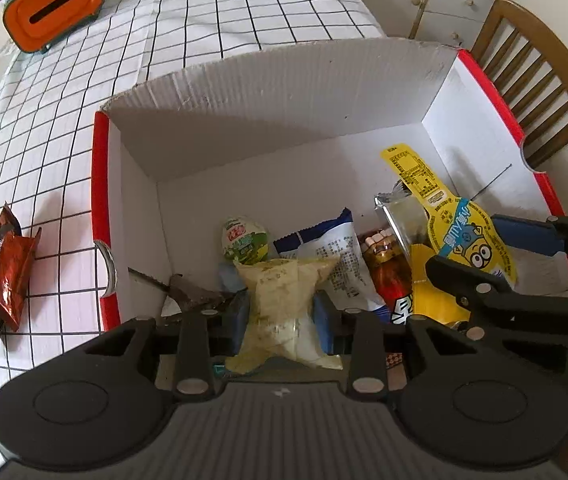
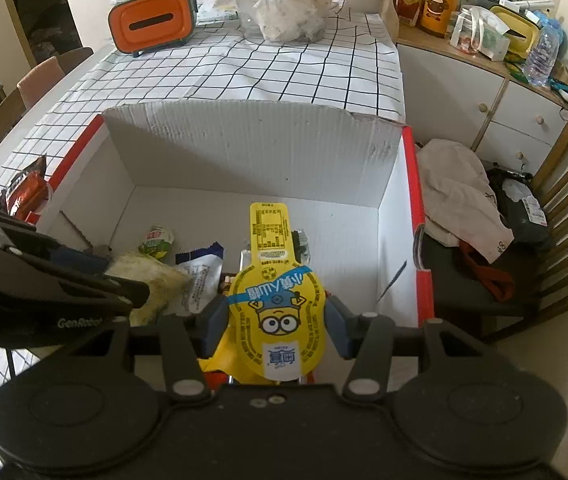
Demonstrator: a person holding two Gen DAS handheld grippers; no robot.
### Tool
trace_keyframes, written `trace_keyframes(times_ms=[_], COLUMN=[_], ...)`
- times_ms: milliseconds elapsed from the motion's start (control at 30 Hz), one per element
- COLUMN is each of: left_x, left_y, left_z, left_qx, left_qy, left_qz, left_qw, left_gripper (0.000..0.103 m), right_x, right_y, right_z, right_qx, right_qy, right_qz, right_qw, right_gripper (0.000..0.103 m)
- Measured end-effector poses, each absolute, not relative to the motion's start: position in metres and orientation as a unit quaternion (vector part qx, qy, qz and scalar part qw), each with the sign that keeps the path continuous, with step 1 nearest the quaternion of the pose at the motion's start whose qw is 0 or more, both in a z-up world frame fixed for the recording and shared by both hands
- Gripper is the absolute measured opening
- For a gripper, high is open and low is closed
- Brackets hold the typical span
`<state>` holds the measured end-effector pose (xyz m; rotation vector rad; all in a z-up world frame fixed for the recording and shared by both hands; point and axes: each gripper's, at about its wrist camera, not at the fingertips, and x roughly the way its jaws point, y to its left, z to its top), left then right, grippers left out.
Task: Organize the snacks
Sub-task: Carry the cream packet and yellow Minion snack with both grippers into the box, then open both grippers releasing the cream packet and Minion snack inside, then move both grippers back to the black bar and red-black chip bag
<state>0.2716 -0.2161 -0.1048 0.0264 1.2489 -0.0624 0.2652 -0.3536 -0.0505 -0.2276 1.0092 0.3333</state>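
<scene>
A white cardboard box (image 1: 284, 92) with red edges stands on the checked tablecloth; it also shows in the right wrist view (image 2: 252, 148). My left gripper (image 1: 282, 312) is shut on a pale yellow snack packet (image 1: 284, 300) above the box's near left side. My right gripper (image 2: 278, 320) is shut on a yellow Minion snack card (image 2: 278, 304), held over the box's near middle; the card also shows in the left wrist view (image 1: 464, 236). Inside lie a green-and-white egg-shaped snack (image 1: 244, 240), a blue-and-white packet (image 1: 336, 256), a red bottle (image 1: 388, 276) and a silver packet (image 1: 400, 216).
A red-brown snack packet (image 1: 0, 276) lies on the tablecloth left of the box. An orange tissue box (image 1: 56, 4) and a plastic bag (image 2: 288, 4) stand at the table's far end. A wooden chair (image 2: 556, 216) with clothes and a cabinet (image 2: 492, 92) are to the right.
</scene>
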Motion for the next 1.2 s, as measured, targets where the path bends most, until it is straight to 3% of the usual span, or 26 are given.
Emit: trace_keyframes(times_ms=[700,833,967,1200], left_x=[0.228,0.218,0.207,0.184], left_y=[-0.207,-0.201,-0.191,-0.17], left_z=[-0.059,-0.049,-0.038,-0.024], left_qx=[-0.008,-0.008,-0.012,-0.009], left_qy=[0.52,0.507,0.489,0.46], left_qz=[-0.038,-0.036,-0.027,-0.02], left_qw=[0.853,0.861,0.872,0.888], left_gripper=[0.063,0.064,0.073,0.078], right_x=[0.23,0.222,0.215,0.205], right_y=[-0.366,-0.363,-0.358,-0.342], right_z=[-0.009,0.0,0.009,0.02], right_qx=[-0.074,-0.073,-0.067,-0.064], right_qy=[0.441,0.43,0.419,0.403], right_qz=[0.205,0.216,0.229,0.255], right_qw=[0.871,0.874,0.876,0.877], right_gripper=[0.064,0.071,0.078,0.084])
